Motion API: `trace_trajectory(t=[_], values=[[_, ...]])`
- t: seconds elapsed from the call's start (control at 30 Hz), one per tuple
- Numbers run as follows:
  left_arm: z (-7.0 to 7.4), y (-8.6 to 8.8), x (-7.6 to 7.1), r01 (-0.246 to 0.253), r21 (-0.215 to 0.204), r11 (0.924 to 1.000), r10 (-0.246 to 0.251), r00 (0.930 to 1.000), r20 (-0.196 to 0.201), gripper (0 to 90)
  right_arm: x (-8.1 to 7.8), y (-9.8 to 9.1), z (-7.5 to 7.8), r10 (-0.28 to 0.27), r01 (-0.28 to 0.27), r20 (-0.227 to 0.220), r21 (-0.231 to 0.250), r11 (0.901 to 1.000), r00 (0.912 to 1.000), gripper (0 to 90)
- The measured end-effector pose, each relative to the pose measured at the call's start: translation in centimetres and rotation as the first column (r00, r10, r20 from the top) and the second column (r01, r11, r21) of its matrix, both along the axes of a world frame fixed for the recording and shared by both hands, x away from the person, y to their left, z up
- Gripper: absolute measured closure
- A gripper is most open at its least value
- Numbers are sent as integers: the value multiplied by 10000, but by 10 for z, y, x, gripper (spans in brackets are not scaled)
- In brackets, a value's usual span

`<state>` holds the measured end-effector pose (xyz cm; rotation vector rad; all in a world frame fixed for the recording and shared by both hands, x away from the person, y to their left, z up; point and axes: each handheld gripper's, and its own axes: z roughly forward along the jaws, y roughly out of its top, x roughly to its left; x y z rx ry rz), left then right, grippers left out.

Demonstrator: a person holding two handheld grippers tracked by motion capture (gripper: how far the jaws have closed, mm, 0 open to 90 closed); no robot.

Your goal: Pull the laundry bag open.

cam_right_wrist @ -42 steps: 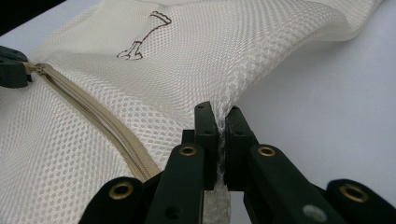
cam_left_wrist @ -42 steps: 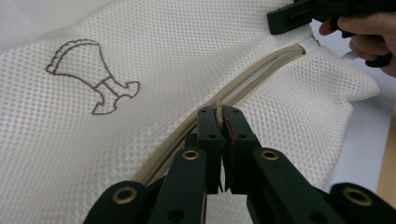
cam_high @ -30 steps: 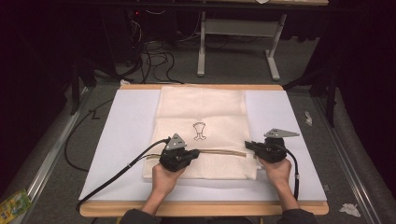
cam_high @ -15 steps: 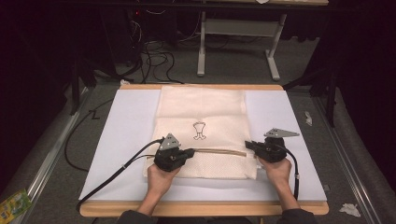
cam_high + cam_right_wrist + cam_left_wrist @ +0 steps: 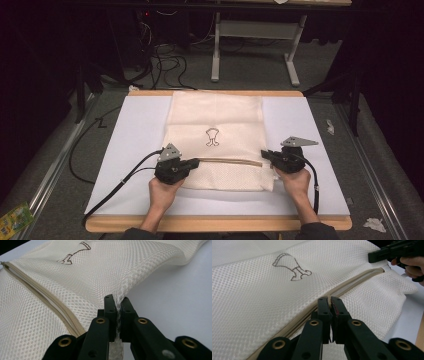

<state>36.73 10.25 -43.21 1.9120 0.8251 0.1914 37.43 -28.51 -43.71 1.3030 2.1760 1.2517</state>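
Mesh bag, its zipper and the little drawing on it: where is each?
mesh bag (image 5: 220, 112): high view, plain upper cloth.
zipper (image 5: 230, 161): high view, middle of the tan strip.
drawing (image 5: 212, 137): high view, centre of the outline.

Both forearms enter from the near edge in the high view, each hand wrapped around a gripper body. The left hand (image 5: 165, 192) carries the left gripper (image 5: 196, 162), which lies level and points toward the person's right; its 2 jaws are pressed together, as its own view (image 5: 329, 299) shows. The right hand (image 5: 295, 181) carries the right gripper (image 5: 263, 154), level and pointing toward the left one, its 2 jaws likewise clamped tight (image 5: 116, 299). The 2 grippers face each other, well apart.
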Motion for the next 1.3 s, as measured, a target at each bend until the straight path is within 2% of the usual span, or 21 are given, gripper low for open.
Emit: trace_trajectory(t=[0.13, 0.6, 0.97, 1.3], values=[[-1, 5, 0, -89, -80, 9999, 88, 9999, -59, 870, -1, -2, -1, -53, 53, -100, 28, 10000, 9999, 877], [1, 17, -1, -324, -261, 9991, 323, 9995, -32, 870, -1, -3, -1, -122, 122, -28, 56, 9999, 9999, 877], [0, 20, -4, -419, -280, 9987, 421, 9991, 35, 870, -1, -3, -2, -67, 67, -51, 65, 10000, 10000, 877], [-1, 38, -6, -836, -363, 9958, 837, 9965, -1, 870, -1, -4, -3, -135, 135, -30, 5, 9999, 9999, 876]])
